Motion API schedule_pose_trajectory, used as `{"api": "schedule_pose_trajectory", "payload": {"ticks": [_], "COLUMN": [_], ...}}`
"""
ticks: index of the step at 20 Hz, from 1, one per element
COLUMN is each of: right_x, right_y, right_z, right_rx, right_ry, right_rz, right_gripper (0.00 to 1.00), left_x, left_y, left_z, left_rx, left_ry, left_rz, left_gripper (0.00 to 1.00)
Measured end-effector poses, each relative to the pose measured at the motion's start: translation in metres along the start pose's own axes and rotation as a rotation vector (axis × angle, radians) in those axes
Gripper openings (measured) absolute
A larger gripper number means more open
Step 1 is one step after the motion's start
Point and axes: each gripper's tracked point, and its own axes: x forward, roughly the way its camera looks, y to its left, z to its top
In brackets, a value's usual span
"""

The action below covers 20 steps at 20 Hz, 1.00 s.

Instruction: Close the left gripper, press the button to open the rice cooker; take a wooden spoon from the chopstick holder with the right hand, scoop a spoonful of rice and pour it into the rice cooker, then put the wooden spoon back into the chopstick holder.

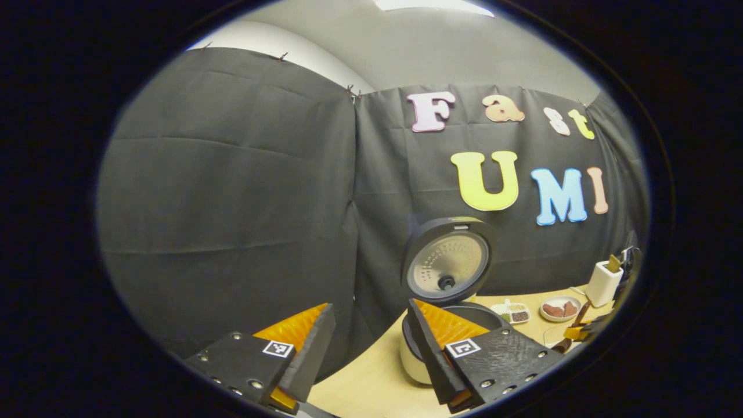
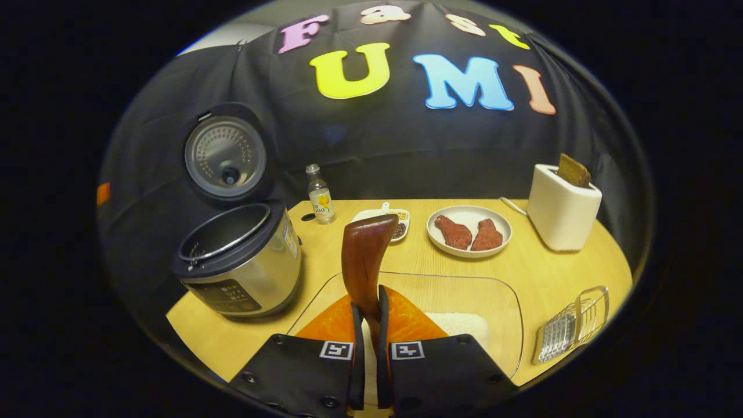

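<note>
At left of the right gripper view, rice cooker (image 2: 238, 261) lid's already up. Your right gripper (image 2: 366, 325) is clamped on the wooden spoon (image 2: 364, 255), over the clear rice tray (image 2: 499, 302). Left gripper (image 1: 368, 342) gapes, empty. Scoop, pour, return remain.

We see the left gripper (image 1: 367, 342) with jaws spread wide, holding nothing; the right gripper (image 2: 367, 342) has jaws pinched together, pointing toward twelve o'clock.
</note>
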Motion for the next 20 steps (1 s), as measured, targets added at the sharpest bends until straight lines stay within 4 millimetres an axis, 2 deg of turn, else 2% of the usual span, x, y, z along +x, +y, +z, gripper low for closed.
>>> {"api": "schedule_pose_trajectory", "payload": {"ticks": [1,5,11,13,16,19,20], "right_x": [0.000,-0.006,-0.021,-0.027,-0.034,-0.038,-0.038], "right_y": [-0.006,-0.038,-0.058,-0.058,-0.053,-0.039,-0.032], "right_z": [0.001,0.001,0.024,0.036,0.055,0.077,0.085], "right_rx": [0.070,0.363,0.597,0.653,0.758,0.813,0.818], "right_ry": [0.013,0.059,0.015,-0.005,-0.021,-0.034,-0.037], "right_rz": [0.003,0.005,0.054,0.082,0.135,0.186,0.202], "right_gripper": [0.11,0.10,0.10,0.10,0.10,0.10,0.10], "left_x": [0.001,0.001,0.001,0.001,0.000,0.002,0.001], "left_y": [-0.002,-0.009,-0.023,-0.027,-0.030,-0.030,-0.031], "left_z": [0.001,0.000,0.008,0.013,0.009,0.002,-0.001], "left_rx": [0.000,-0.005,-0.003,-0.005,-0.012,-0.036,-0.046], "left_ry": [-0.001,-0.001,-0.013,-0.019,-0.025,-0.014,-0.011], "left_rz": [-0.003,-0.018,-0.041,-0.049,-0.058,-0.060,-0.061], "left_gripper": [0.80,0.77,0.79,0.79,0.77,0.77,0.81]}}
